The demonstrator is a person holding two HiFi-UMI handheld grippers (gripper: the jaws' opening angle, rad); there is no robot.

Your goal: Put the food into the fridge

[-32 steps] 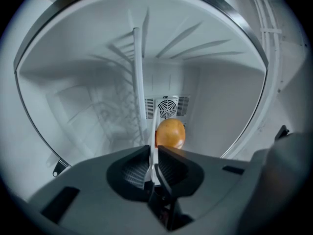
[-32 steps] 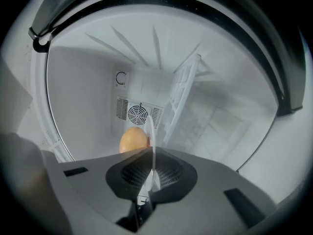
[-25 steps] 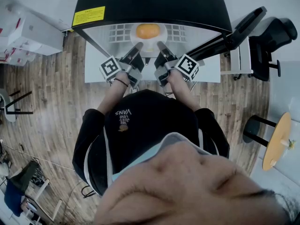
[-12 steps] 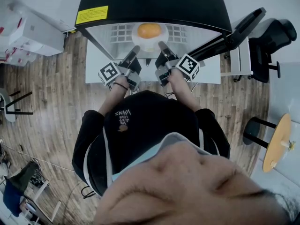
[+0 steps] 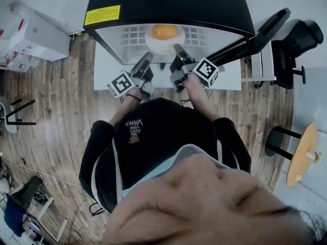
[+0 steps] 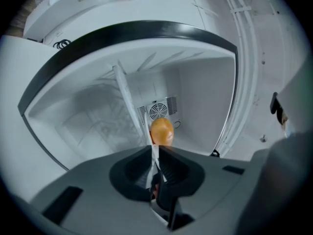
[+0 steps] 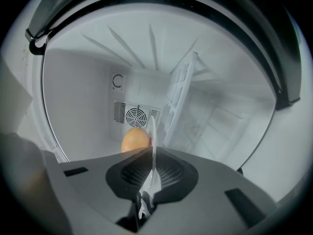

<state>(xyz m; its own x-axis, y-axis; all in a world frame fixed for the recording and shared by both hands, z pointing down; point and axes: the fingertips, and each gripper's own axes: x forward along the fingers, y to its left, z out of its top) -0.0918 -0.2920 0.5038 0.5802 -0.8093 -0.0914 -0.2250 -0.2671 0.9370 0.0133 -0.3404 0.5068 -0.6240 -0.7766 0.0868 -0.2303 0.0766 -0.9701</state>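
Observation:
An orange round piece of food (image 5: 164, 32) lies on a white plate (image 5: 153, 44) just inside the open fridge (image 5: 168, 4). My left gripper (image 5: 147, 56) and right gripper (image 5: 177, 48) each pinch the plate's near rim, one at either side. In the left gripper view the food (image 6: 161, 131) shows just past the shut jaws, with the thin white plate rim (image 6: 155, 153) between them. In the right gripper view the food (image 7: 135, 140) sits left of the plate rim (image 7: 153, 131), which the shut jaws clamp. The plate's flat face is hidden in both gripper views.
The fridge interior is white, with a fan grille (image 7: 137, 115) on its back wall and a wire rack (image 7: 180, 99) standing in it. Its door (image 5: 265, 29) hangs open at the right. A black chair (image 5: 301, 40), a round wooden table (image 5: 302, 152) and white boxes (image 5: 36, 34) stand around.
The plate with the food has slid slightly deeper into the fridge. My left gripper's marker cube has dropped back a little toward the person; the right gripper has barely moved.

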